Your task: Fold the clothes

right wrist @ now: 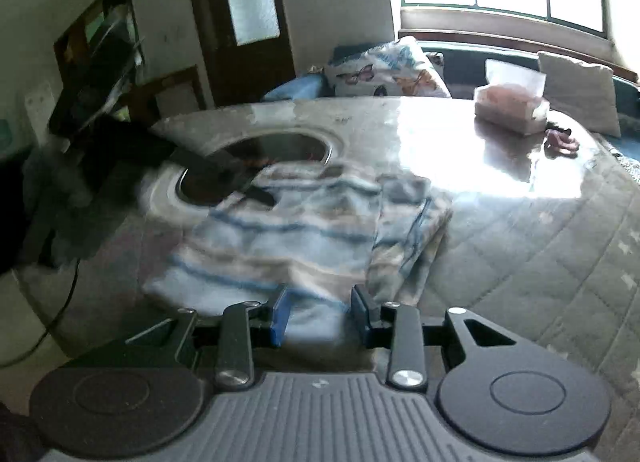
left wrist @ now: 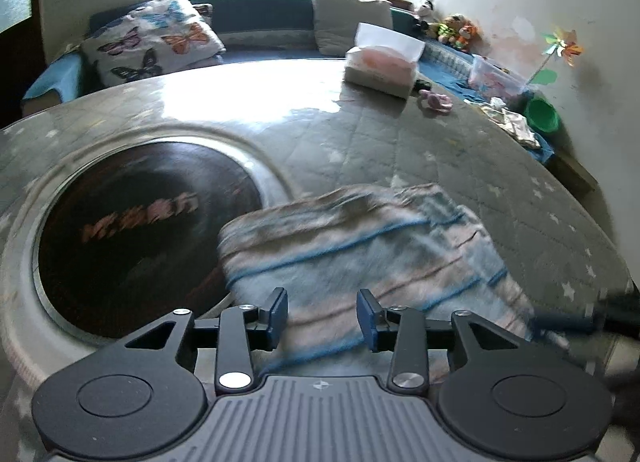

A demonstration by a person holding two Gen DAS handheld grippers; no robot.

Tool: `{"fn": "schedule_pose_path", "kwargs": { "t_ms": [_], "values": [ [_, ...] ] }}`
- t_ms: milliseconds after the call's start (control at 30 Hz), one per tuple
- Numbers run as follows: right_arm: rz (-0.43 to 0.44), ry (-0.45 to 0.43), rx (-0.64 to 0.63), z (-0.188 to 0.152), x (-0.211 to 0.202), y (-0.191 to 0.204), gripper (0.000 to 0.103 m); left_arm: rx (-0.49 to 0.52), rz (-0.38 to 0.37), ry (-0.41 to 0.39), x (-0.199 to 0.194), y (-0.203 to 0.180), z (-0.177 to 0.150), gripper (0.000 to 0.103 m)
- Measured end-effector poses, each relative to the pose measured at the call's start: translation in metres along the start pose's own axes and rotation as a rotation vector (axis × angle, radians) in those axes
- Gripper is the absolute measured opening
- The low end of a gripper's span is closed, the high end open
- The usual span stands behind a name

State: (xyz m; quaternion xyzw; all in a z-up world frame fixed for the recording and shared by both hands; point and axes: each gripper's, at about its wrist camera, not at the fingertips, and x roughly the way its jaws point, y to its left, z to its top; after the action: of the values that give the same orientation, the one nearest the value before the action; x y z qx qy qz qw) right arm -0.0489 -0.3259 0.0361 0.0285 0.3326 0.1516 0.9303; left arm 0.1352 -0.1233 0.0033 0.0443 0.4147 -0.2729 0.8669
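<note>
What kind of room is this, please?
Probably a home living or dining room: a round table with a quilted cover, a bench under the window with a butterfly cushion, and soft toys.

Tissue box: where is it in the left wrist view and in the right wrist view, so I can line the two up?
Left wrist: tissue box sits upper right of centre, at the table's far edge, beyond the striped garment.
Right wrist: tissue box sits upper right, in front of the window seat.
Shared landmark: the butterfly pillow, to the left of the box in both views.
</note>
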Motion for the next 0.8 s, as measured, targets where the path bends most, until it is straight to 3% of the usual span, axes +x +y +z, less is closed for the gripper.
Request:
{"fn": "schedule_pose_path", "kwargs": {
  "t_ms": [133, 233, 433, 800],
  "values": [
    [-0.053, -0.037, 0.036, 0.016, 0.011, -0.012, 0.037, -0.053, 0.040, -0.007, -0.011, 0.010, -0.014, 0.052],
    [-0.107, -0.014, 0.112, 0.022, 0.029, -0.031, 0.041, -0.105, 0.046, -0.001, -0.013, 0.019, -0.022, 0.056],
    [-0.090, 0.011, 0.286, 0.019, 0.050, -0.062, 0.046, -0.150, 0.035, 0.009, -0.011, 0.024, -0.033, 0.056],
    [-0.110, -0.008, 0.332, 0.015, 0.048, -0.056, 0.046, -0.158, 0.008, -0.001, -0.010, 0.016, -0.034, 0.049]
  ]
}}
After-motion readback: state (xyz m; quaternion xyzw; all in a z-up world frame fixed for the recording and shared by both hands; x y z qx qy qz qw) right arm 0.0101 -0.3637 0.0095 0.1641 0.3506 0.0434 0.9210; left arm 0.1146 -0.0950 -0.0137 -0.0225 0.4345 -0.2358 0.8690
